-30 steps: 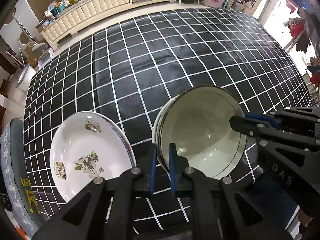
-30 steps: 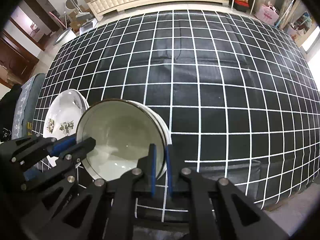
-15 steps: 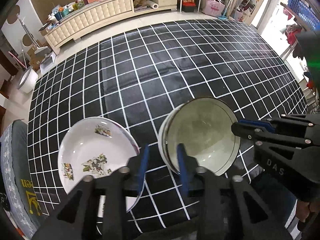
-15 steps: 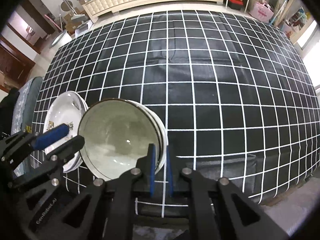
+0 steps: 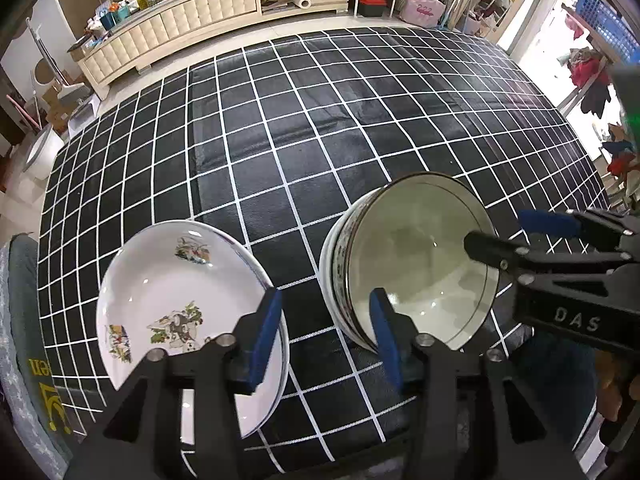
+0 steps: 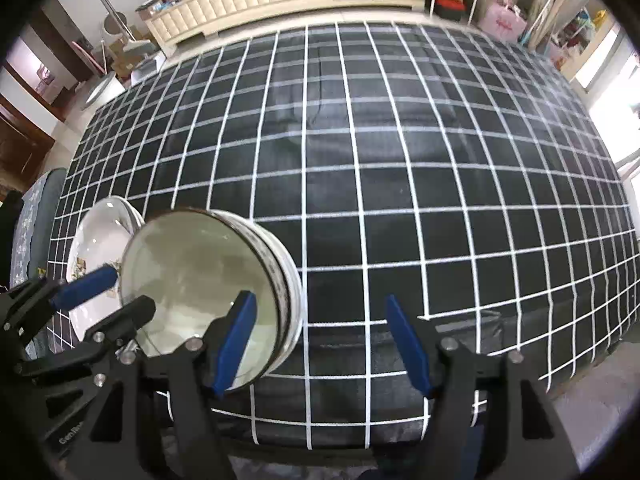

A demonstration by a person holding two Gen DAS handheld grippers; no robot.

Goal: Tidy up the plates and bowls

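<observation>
Stack of bowls point(image 5: 416, 264), top one holding nothing; stack of plates point(image 5: 176, 292) just beside it, near the table point(image 5: 320, 128) front edge. Left gripper point(image 5: 326, 330) and right gripper point(image 6: 320, 340) both released, jaws spread, gripping nothing.

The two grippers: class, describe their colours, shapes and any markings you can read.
The left gripper and right gripper are matte black angular frames joined with silver bolts. Each finger ends in a flat blue pad. White letters "DAS" mark the right gripper's side in the left wrist view. No cables or sleeves are visible.
</observation>
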